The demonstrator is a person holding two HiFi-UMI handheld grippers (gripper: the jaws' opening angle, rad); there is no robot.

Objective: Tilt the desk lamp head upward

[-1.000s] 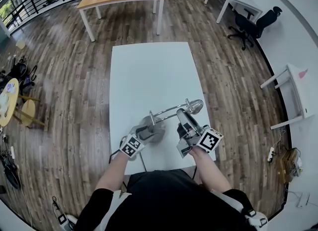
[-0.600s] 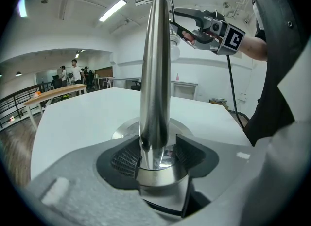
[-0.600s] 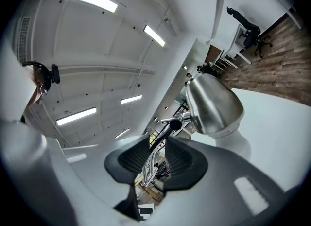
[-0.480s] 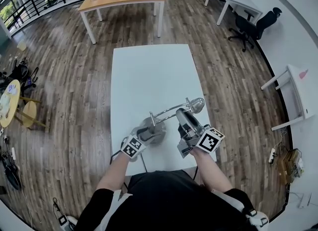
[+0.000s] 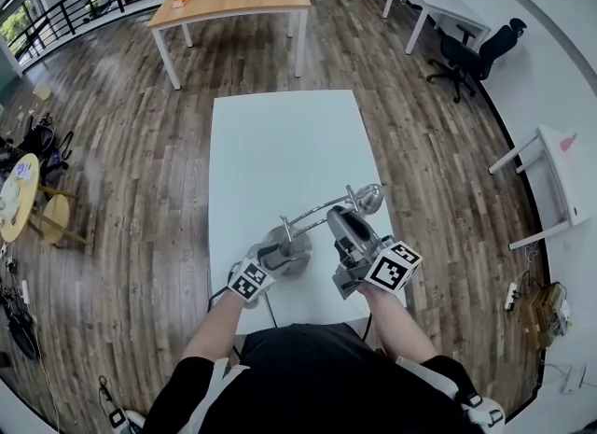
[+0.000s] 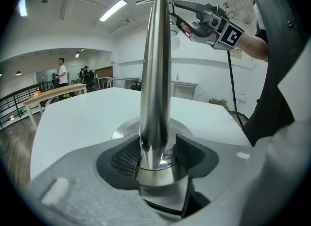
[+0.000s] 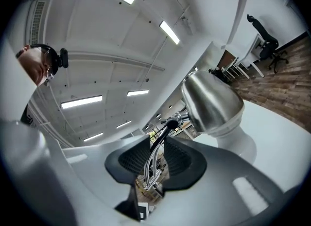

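**A:** What does the desk lamp [image 5: 315, 210] look like?

**B:** All polished metal. It has a round base [image 5: 291, 257], an upright tapering post [image 6: 154, 74], a thin arm [image 7: 156, 154] of twin rods curving off to the right, and a bell-shaped lamp head [image 5: 368, 199] at the end. It stands at the near end of the white table [image 5: 280, 143], just in front of the person.

**A:** And the grippers?

**B:** The left gripper [image 5: 273, 253] is clamped on the post just above the base, and its own view shows both pads against the metal. The right gripper [image 5: 338, 219] has just been closing its jaws, and the twin rods sit pinched between its pads right behind the head.

**A:** What does only one view give?

**B:** The head view alone places the lamp on the table. The right gripper view alone shows the head's pale mouth up close. The left gripper view shows the right gripper high up by the post's top
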